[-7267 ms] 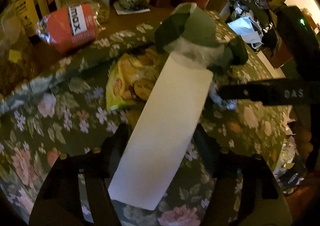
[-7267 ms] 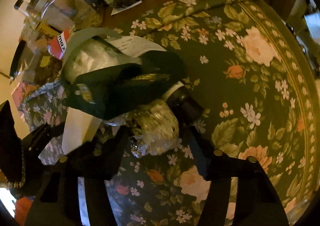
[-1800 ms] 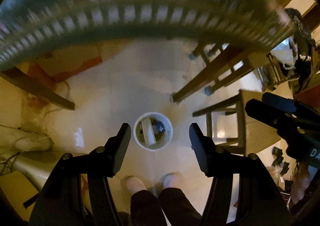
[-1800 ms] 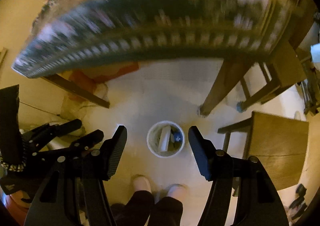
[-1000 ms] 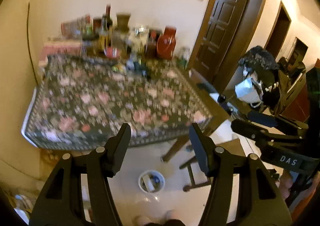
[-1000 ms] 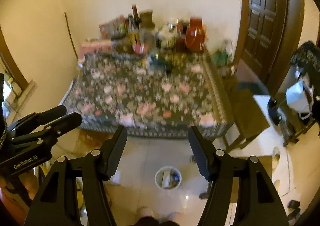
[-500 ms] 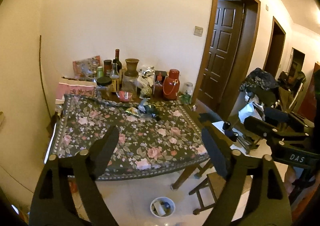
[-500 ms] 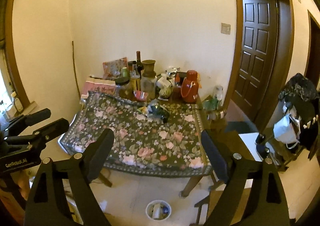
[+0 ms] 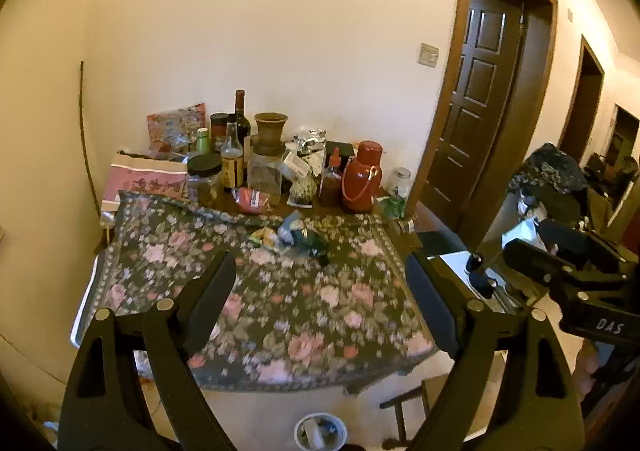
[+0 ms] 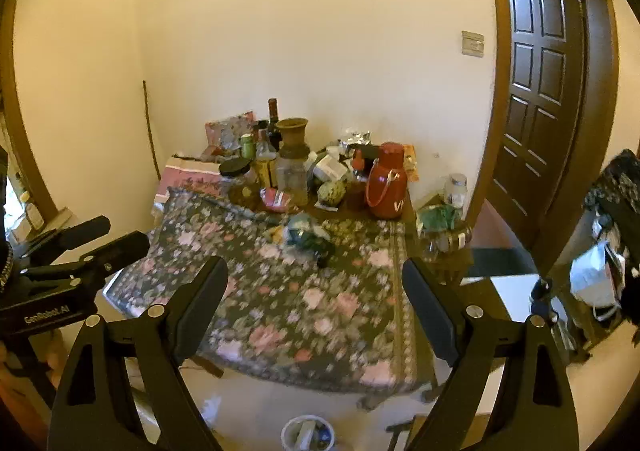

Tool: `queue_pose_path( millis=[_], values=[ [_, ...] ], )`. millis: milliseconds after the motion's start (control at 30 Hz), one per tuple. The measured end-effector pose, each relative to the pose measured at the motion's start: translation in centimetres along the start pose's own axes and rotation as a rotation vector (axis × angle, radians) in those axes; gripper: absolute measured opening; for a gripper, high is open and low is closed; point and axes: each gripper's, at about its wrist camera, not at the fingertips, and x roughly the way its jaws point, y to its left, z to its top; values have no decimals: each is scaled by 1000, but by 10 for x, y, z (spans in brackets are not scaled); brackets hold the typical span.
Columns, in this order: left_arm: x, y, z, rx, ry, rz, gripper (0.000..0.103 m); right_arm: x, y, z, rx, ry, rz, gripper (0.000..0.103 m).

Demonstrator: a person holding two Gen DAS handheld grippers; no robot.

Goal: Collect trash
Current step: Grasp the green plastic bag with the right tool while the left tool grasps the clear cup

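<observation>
A small pile of trash (image 9: 300, 237), a green and blue wrapper with a yellow snack bag, lies on the floral tablecloth (image 9: 280, 315) toward the back of the table. It also shows in the right wrist view as the trash pile (image 10: 306, 235). A white bin (image 9: 320, 431) with scraps inside stands on the floor in front of the table, seen too as the bin (image 10: 307, 433). My left gripper (image 9: 319, 257) is open and empty, well short of the table. Beside it, my right gripper (image 10: 314, 263) is also open and empty.
Bottles, jars and a red jug (image 9: 362, 179) crowd the table's back edge by the wall. A dark wooden door (image 9: 480, 111) stands at the right. A stool (image 9: 404, 407) sits by the table's right leg. A cluttered rack (image 9: 552, 179) fills the far right.
Both grippers rose and tipped up from the bin on the floor to face the table from a distance. Their jaws spread wider. The white paper the left held earlier now lies in the bin.
</observation>
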Motion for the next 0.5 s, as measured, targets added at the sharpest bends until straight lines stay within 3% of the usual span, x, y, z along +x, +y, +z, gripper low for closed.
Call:
queue_pose_path(
  millis=[267, 500],
  values=[
    [56, -19, 32, -61, 10, 67, 86, 48, -41, 34, -47, 25, 50, 87],
    [97, 1, 41, -88, 70, 162, 86, 109, -47, 44, -50, 122, 123, 87]
  ],
)
